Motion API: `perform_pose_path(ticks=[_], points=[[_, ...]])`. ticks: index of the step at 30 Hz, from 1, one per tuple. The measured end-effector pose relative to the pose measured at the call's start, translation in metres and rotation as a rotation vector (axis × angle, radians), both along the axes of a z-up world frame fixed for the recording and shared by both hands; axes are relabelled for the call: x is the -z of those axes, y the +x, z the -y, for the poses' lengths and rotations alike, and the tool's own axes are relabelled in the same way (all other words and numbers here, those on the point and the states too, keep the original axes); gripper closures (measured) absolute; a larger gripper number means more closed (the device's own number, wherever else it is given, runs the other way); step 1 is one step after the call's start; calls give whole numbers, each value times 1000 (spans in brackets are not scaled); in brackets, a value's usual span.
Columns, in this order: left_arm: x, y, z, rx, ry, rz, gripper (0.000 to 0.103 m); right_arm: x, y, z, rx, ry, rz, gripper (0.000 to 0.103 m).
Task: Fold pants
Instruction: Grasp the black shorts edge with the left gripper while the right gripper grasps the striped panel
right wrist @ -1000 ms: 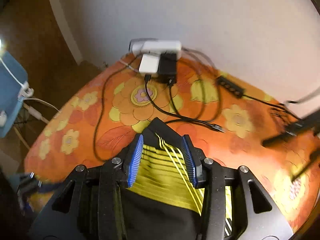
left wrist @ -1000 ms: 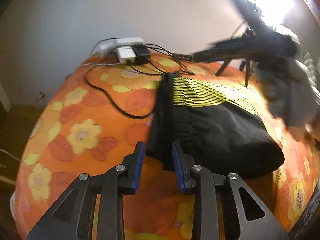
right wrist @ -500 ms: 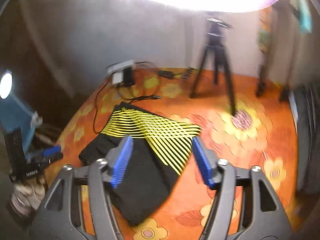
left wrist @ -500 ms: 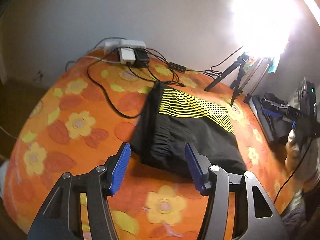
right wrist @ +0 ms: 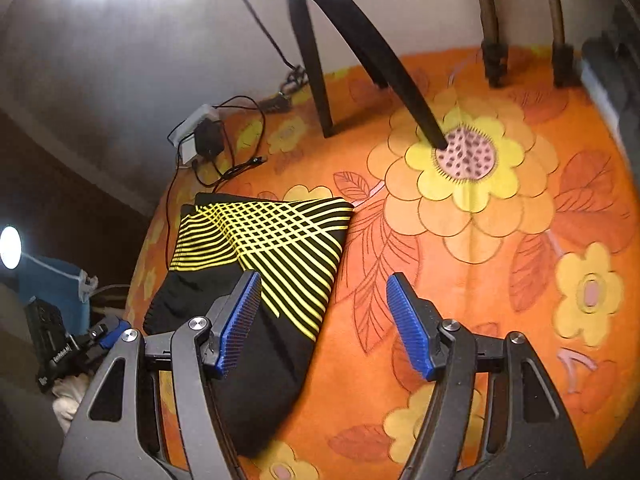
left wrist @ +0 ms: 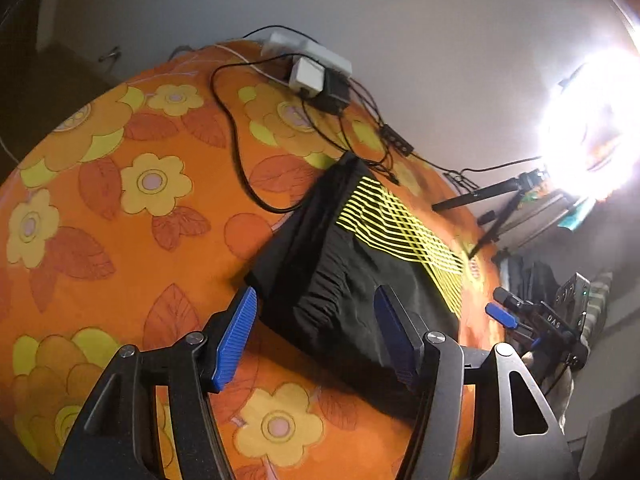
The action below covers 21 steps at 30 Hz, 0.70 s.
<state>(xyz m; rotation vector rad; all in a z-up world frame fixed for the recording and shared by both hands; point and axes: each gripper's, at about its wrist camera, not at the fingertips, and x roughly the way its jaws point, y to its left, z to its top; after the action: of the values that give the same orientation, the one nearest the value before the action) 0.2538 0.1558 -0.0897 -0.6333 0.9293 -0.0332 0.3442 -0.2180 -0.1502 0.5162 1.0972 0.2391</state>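
Pants (right wrist: 256,264) folded, tripod foot (right wrist: 438,142) on sunflower only in right view

My left wrist camera looks steeply down along its fingers (left wrist: 234,340) from the waistband end of the pants (left wrist: 352,276), close above the orange cloth (left wrist: 120,240), facing the wall and power strip (left wrist: 310,56). My right wrist camera looks down from the other side, its fingers (right wrist: 240,322) near the striped end of the pants (right wrist: 264,252), facing the tripod (right wrist: 348,44). Both views share the pants, strip (right wrist: 192,124) and cloth (right wrist: 500,272).
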Motion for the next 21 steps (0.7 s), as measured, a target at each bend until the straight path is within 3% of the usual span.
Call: perform_pose_path(ticks=[3, 8, 11, 21], points=[[12, 9, 7, 8, -18, -45, 42, 11, 10, 1, 19, 31, -29, 35], [28, 15, 17, 25, 23, -109, 42, 25, 23, -2, 34, 61, -55, 35], [28, 13, 14, 9, 42, -108, 42, 30, 29, -9, 16, 57, -57, 35], [42, 14, 5, -6, 0, -121, 42, 39, 46, -26, -2, 65, -36, 35]])
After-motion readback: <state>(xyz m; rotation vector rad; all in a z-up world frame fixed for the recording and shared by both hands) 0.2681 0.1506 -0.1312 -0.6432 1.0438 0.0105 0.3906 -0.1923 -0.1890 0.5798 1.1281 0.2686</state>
